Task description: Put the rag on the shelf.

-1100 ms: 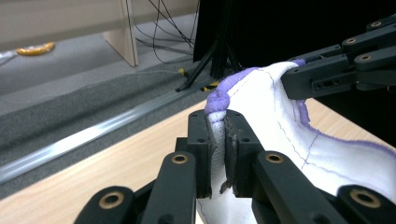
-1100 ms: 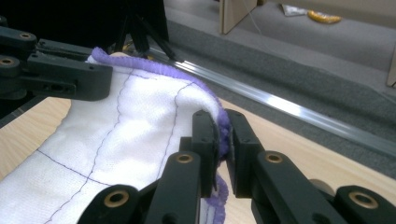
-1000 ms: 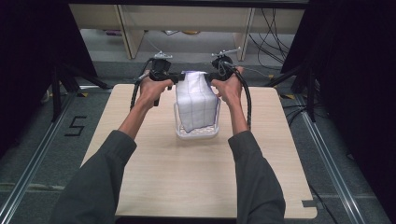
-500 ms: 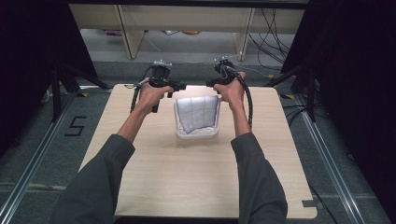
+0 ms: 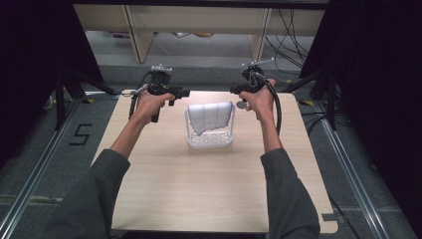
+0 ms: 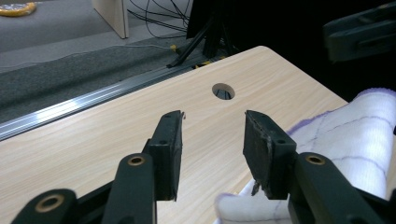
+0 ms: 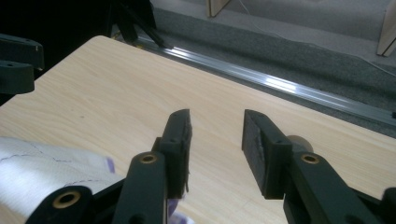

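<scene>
Clear plastic basket sits on the desk, just above centre of the high view. A white towel with thin purple stitch lines and a purple edge lies inside it, its top fold stretched across the basket's upper rim and the rest hanging down the near wall. Slotted base of the basket visible below the cloth.

In my left tongs view the towel fills the lower right corner, quilted, soft, bunched near my jaw but not between the jaws. In my right tongs view it lies at the lower left, flat, with a purple hem.

Left tongs: jaws spread, nothing between them, bare desk and a round hole beyond. Right tongs: jaws likewise spread, holding nothing.

High view: my left hand is upper left of the basket, right hand upper right, both forearms extended, tongs pointing inward toward each other, well apart from the towel.
</scene>
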Action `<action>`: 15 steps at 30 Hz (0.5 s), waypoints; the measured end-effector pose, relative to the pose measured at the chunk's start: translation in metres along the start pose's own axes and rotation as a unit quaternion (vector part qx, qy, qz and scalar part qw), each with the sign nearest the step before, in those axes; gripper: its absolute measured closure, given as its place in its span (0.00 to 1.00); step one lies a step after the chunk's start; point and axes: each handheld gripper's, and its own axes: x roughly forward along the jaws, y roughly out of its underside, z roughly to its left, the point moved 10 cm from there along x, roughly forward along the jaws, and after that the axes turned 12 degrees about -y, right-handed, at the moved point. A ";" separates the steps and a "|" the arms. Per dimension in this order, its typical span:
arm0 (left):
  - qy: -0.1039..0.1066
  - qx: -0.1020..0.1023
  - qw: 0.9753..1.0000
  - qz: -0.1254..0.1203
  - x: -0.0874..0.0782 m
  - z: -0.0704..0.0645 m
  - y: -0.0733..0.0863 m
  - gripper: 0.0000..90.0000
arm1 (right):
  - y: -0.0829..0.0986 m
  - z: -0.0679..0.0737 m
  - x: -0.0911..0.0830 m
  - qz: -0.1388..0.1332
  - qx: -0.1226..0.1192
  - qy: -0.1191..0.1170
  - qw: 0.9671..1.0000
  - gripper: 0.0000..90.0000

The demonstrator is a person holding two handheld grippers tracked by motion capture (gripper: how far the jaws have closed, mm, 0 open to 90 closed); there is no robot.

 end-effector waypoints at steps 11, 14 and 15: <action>0.002 0.001 1.000 0.003 -0.018 0.001 0.013 0.56 | 0.005 0.014 -0.026 -0.011 -0.013 -0.006 1.000 0.67; 0.004 0.001 1.000 0.004 -0.023 -0.002 0.015 0.50 | 0.007 0.021 -0.031 -0.014 -0.016 -0.010 1.000 0.65; 0.007 -0.003 1.000 0.004 -0.025 -0.004 0.015 0.48 | 0.007 0.022 -0.032 -0.016 -0.022 -0.012 1.000 0.65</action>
